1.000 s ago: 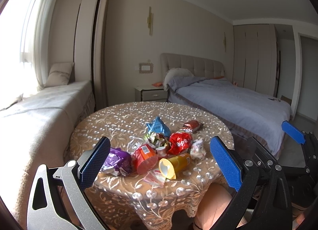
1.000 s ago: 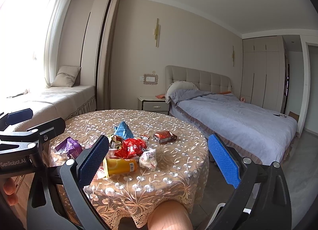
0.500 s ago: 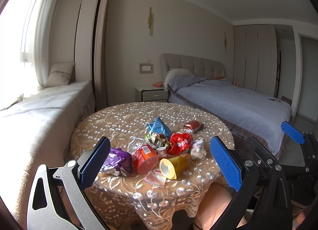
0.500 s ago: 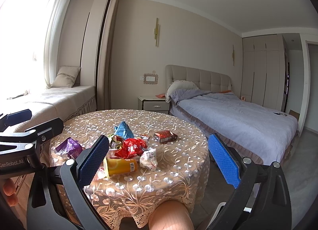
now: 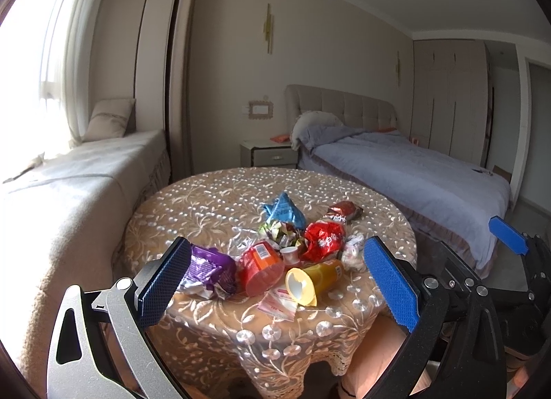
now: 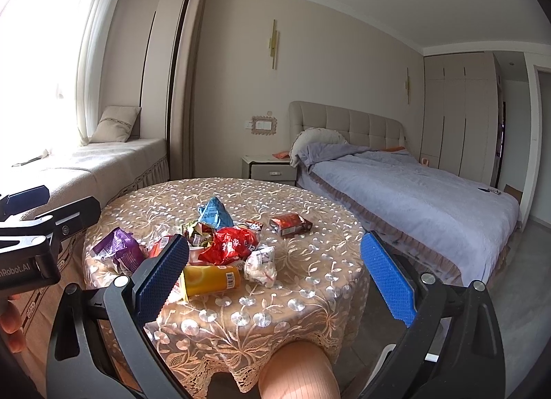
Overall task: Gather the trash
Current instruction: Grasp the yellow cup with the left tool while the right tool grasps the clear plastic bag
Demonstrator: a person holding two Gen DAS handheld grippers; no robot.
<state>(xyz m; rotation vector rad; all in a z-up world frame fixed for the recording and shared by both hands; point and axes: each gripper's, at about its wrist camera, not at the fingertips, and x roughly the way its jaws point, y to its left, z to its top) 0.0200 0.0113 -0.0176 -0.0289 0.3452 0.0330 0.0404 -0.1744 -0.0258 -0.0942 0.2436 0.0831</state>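
Both the left gripper (image 5: 275, 282) and right gripper (image 6: 275, 276) hang spread and empty; ahead, the toppled yellow plastic cup (image 5: 315, 280) suits a level approach, clamping across its body.

A round table (image 6: 292, 295) under a beige lace cloth embroidered with pale flowers stands in the foreground. Behind it, against the far wall, sits a small grey bedside cabinet (image 6: 272, 169) with an orange item on top. To the table's right runs a bed with a tufted beige headboard (image 6: 358, 125) and a grey-blue quilt (image 6: 413, 199); a pale pillow (image 6: 318, 137) lies at its head. Left of the table, a cushioned beige window seat (image 5: 69, 185) carries a beige square cushion (image 6: 117, 123) by sheer white curtains (image 6: 93, 37). Above the cabinet hangs a slim gold wall light (image 6: 273, 44). Beyond the bed stand pale wardrobe doors (image 6: 458, 113).
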